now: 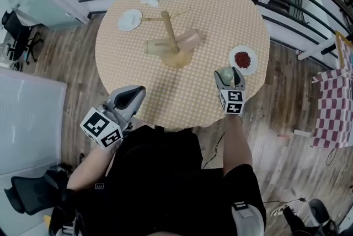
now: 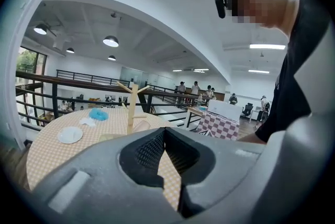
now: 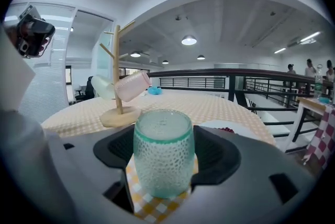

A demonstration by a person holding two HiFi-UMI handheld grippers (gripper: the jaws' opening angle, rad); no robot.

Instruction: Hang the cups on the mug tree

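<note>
Currently: L gripper (image 1: 134, 95) – jaws pressed together, empty, hovering off table's (image 1: 220, 14) near-left edge. Mug tree (image 1: 170, 36), table centre – already carrying 2 cups: pale cup (image 1: 155, 47) + pink cup (image 1: 187, 40). R gripper (image 1: 227, 78) – pinching green cup (image 3: 163, 152), which is standing by near-right edge, 3rd awaiting hanging.

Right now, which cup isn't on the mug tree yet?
The dimpled green cup, standing on the table between the jaws of the right claw. The pink cup and the pale cup already hang on the mug tree.
</note>
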